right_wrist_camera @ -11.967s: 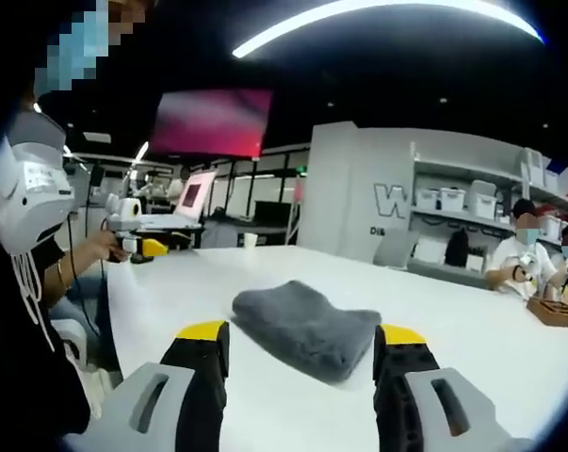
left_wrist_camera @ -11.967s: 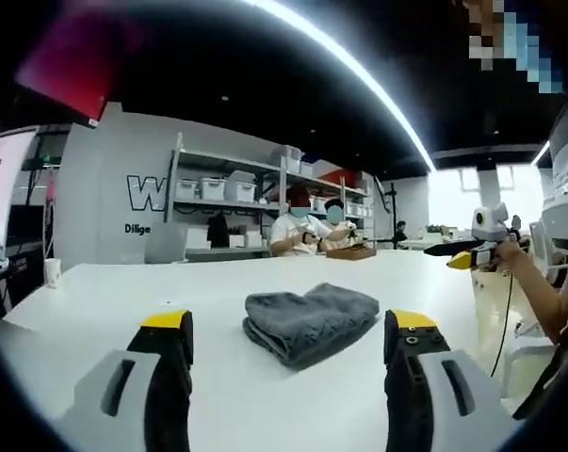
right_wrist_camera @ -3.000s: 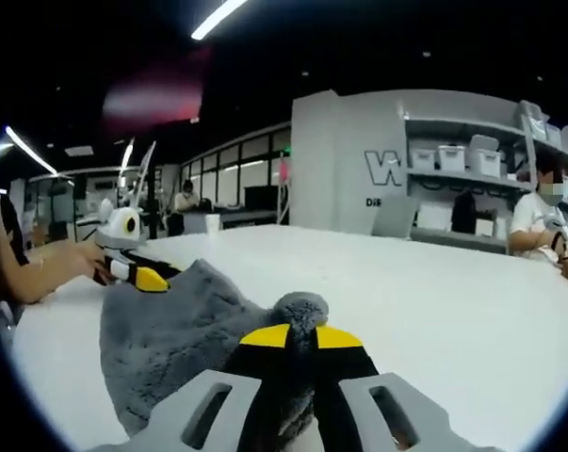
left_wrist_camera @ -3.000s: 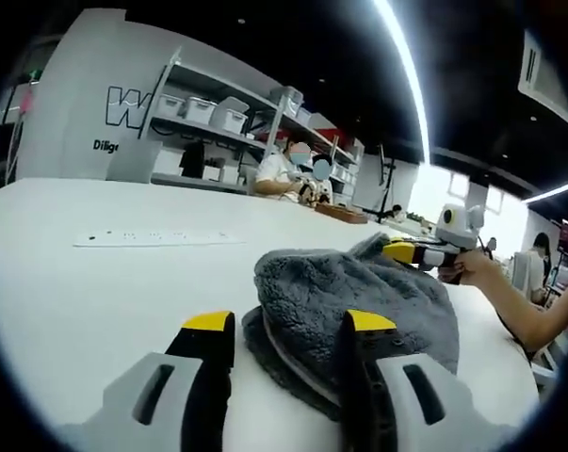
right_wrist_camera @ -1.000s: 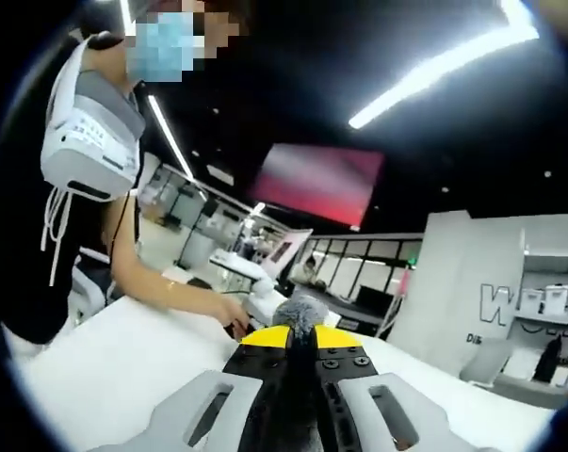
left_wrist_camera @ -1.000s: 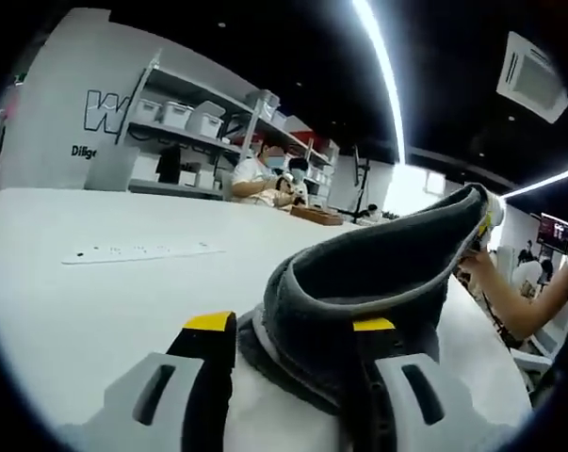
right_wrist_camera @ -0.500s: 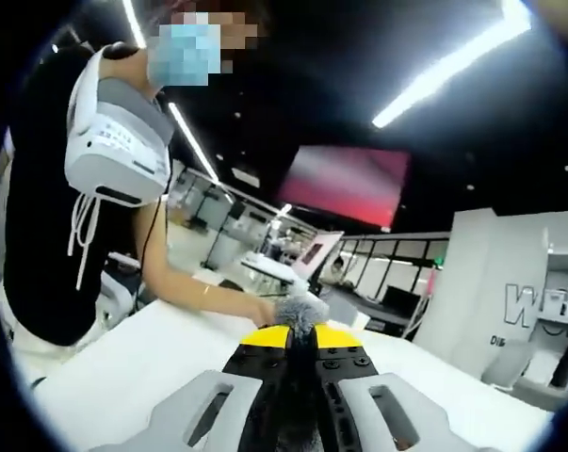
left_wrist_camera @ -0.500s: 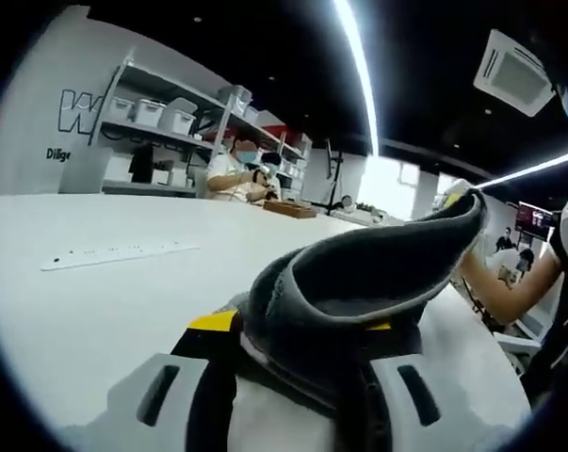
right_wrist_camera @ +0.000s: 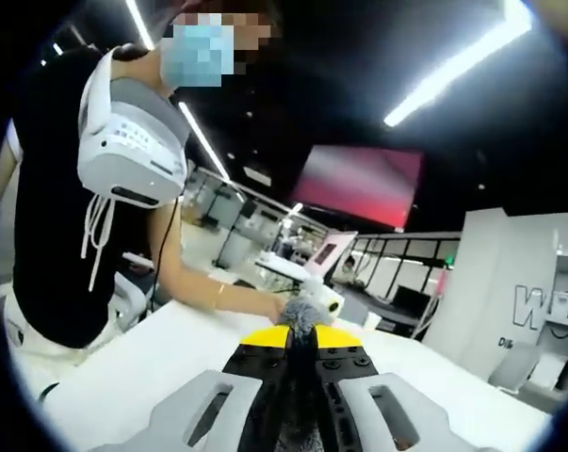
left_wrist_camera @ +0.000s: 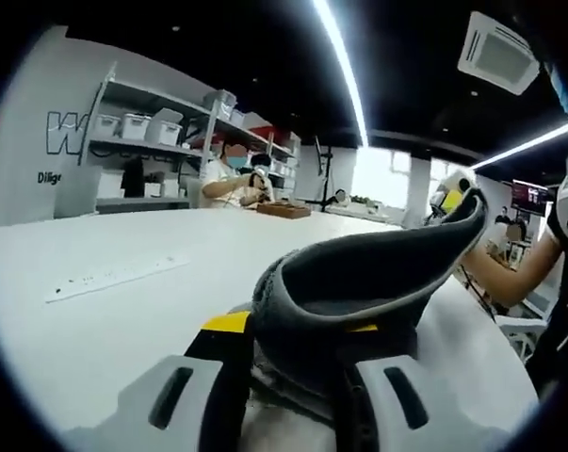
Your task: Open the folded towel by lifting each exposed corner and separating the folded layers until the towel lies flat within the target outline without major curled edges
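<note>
While the right tongs [right_wrist_camera: 297,336] were pinched tight on a tuft of the grey towel [left_wrist_camera: 359,282], their yellow-tipped jaws met with the fluffy corner [right_wrist_camera: 302,312] poking up just above the tips. Seen from the left gripper view, that same corner was raised high off the white bench [left_wrist_camera: 95,311], at the towel's far right end, so that the top layer arched up and away from the layers under it, showing a pale edge along the fold.

The left tongs [left_wrist_camera: 293,330] stood low at the towel's near end, with the cloth bulging between and over their yellow tips; whether they gripped it or merely sat around it I could not tell.

The rest of the towel lay in folded layers on the bench, just beyond the left tongs. Left of the towel, a long white power strip [left_wrist_camera: 114,276] lay flat on the bench, well apart from it. Beyond the towel, past the bench's far edge, two people [left_wrist_camera: 235,181] sat by a small wooden tray [left_wrist_camera: 284,211], with shelves [left_wrist_camera: 161,132] of white bins behind them.

A person [right_wrist_camera: 86,226] in a black top with a white headset hung at the chest stood past the towel corner in the right gripper view, one forearm [right_wrist_camera: 218,292] reaching toward it.
</note>
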